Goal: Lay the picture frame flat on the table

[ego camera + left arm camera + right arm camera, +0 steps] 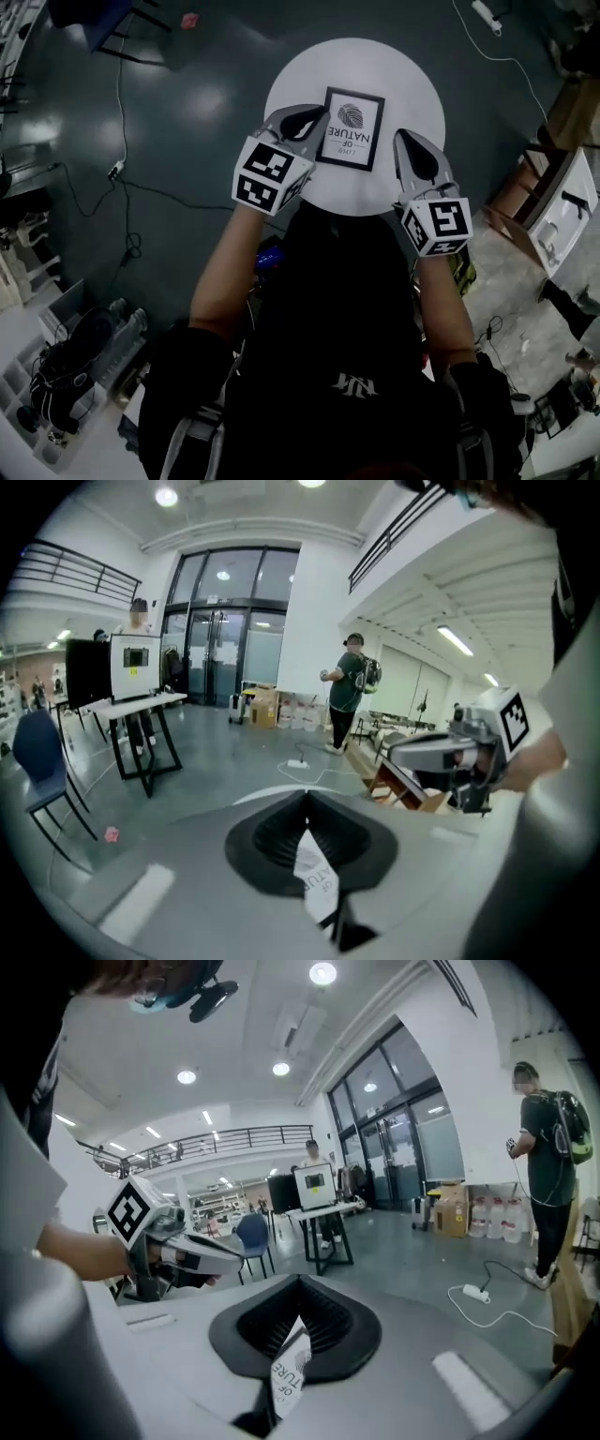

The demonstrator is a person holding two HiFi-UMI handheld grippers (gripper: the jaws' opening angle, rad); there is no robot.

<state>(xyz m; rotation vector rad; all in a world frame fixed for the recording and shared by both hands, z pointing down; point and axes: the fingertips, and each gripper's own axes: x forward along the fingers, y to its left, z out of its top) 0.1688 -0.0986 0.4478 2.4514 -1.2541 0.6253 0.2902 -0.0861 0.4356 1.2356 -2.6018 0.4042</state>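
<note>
Black rectangular picture frame [351,127] sits on round white counter [412,84], long axis pointing forward, between left fingers [302,120] and right fingers [417,159], both pairs pressed together.

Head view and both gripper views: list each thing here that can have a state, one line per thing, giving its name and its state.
picture frame: on the round table, print facing up toward the head camera, gripped by neither gripper; lying flat or leaning back, cannot tell.
left gripper: jaws together, holding nothing, tip close beside the frame's edge.
right gripper: jaws together, holding nothing, apart from the frame.
</note>
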